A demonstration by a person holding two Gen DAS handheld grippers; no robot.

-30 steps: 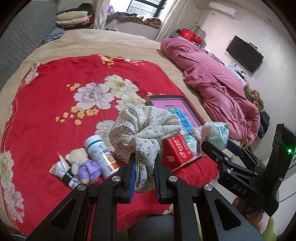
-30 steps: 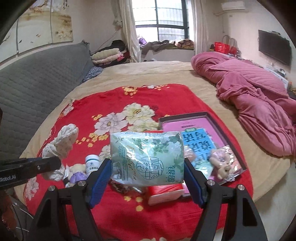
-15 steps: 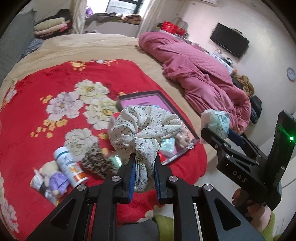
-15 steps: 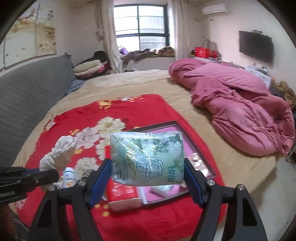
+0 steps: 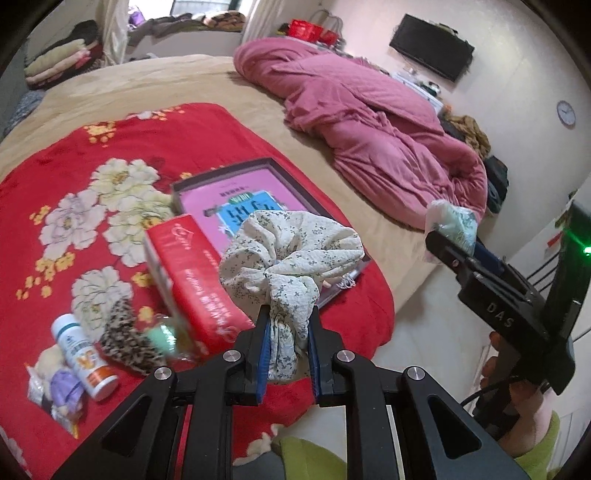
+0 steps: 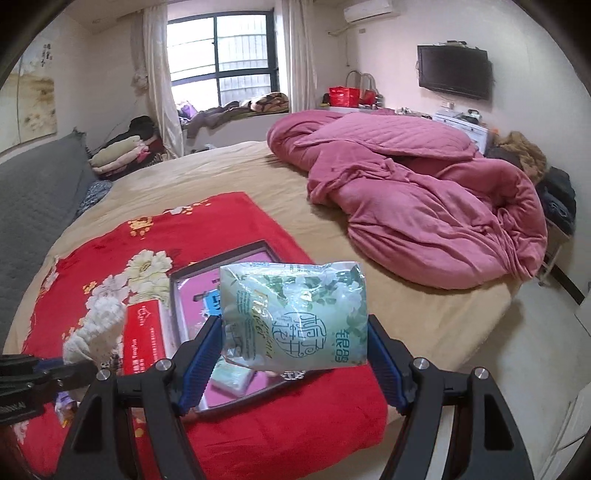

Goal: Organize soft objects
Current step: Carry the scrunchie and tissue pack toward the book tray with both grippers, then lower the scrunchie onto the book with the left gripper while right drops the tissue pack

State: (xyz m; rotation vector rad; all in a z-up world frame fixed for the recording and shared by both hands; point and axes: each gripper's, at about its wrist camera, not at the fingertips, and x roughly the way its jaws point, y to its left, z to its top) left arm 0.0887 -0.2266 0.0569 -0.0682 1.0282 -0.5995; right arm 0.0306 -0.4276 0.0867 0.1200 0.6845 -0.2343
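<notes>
I've swung both loads rightward: my left claw (image 5: 287,325) still pinches the scrunchie (image 5: 291,251) above the tray (image 5: 236,168); right claw (image 6: 295,343) grips the tissue pack (image 6: 295,317), ready for dropping.

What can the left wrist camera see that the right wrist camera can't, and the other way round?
Only the left wrist view shows the white medicine bottle, the leopard-print scrunchie and a wall clock. Only the right wrist view shows the window and the air conditioner. Both show the floral scrunchie in the left hand-held gripper, the tissue pack in the right hand-held gripper, the red box, the tray and the pink quilt.
</notes>
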